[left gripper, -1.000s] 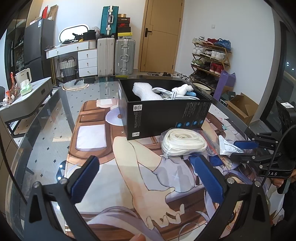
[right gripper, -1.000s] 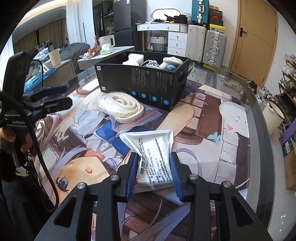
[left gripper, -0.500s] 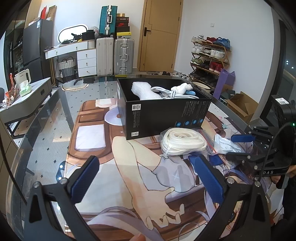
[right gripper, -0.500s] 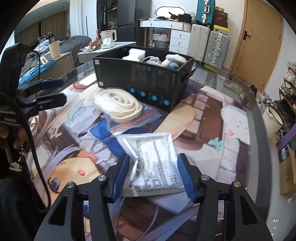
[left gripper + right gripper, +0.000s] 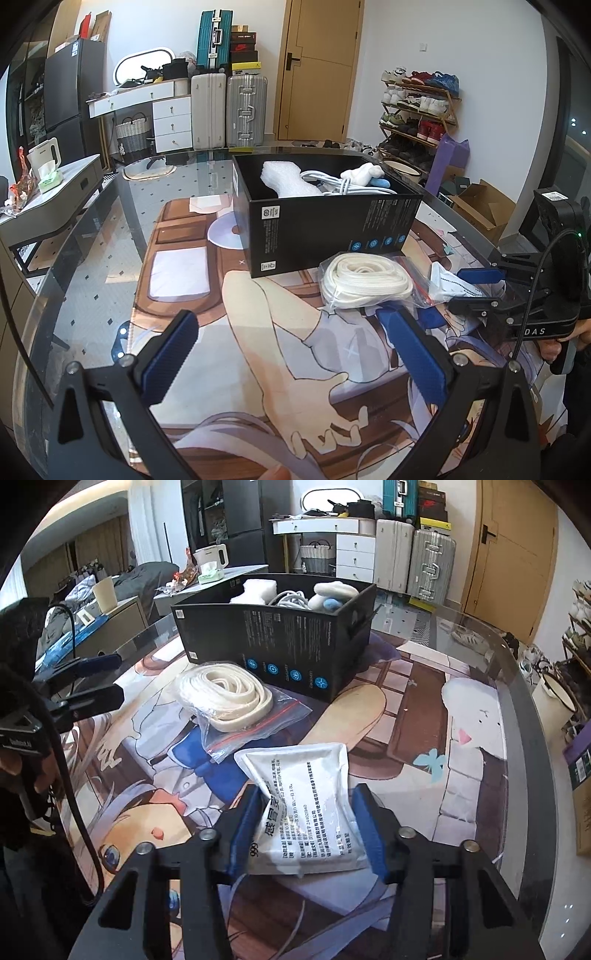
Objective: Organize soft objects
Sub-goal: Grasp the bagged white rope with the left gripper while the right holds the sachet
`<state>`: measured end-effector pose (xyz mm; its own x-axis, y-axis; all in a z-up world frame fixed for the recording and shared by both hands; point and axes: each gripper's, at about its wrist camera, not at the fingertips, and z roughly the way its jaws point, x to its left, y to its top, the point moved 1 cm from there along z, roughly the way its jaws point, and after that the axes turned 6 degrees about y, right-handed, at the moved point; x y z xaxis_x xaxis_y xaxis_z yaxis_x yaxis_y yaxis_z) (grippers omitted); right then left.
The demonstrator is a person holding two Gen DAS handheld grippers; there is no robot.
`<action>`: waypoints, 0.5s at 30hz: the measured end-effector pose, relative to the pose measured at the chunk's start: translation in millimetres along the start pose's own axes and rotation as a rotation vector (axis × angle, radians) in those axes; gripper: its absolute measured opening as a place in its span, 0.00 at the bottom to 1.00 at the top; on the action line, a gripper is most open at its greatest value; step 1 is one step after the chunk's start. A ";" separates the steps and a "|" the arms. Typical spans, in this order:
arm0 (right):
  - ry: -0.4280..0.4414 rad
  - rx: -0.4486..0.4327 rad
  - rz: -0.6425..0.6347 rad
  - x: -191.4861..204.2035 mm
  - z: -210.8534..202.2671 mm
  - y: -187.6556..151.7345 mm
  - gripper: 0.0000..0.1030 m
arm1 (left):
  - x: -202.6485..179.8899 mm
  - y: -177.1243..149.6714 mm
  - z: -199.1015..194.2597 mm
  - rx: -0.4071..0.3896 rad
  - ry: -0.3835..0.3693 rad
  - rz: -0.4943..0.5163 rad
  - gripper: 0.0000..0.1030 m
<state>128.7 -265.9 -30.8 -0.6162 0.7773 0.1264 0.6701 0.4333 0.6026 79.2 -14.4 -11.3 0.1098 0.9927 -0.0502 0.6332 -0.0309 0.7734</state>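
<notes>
A white printed pouch [image 5: 308, 805] lies on the printed mat between the pads of my right gripper [image 5: 306, 830], whose jaws stand wide apart around it; the pouch also shows in the left wrist view [image 5: 452, 284]. A clear zip bag with a coiled white strap [image 5: 229, 698] [image 5: 365, 282] lies in front of the black box [image 5: 325, 221] [image 5: 280, 638], which holds white foam, a cable and a plush toy. My left gripper [image 5: 291, 354] is open and empty, hovering over the mat before the strap bag.
The glass table's curved edge [image 5: 517, 701] runs on the right. A disc [image 5: 225, 234] lies left of the box. Suitcases [image 5: 229, 107], drawers and a shoe rack [image 5: 417, 110] stand behind the table.
My right gripper's jaws have opened wider around the pouch, which has settled flatter on the mat. The left gripper has barely moved.
</notes>
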 end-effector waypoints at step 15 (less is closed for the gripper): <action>-0.010 -0.098 0.049 -1.2 -27.9 -8.9 0.33 | -7.6 9.6 13.6 0.064 -0.083 -0.047 1.00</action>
<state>111.9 -283.4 -14.4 -0.5795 0.8010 0.1503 0.6552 0.3483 0.6703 94.9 -23.9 -12.1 0.1402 0.9803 -0.1391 0.6867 0.0049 0.7269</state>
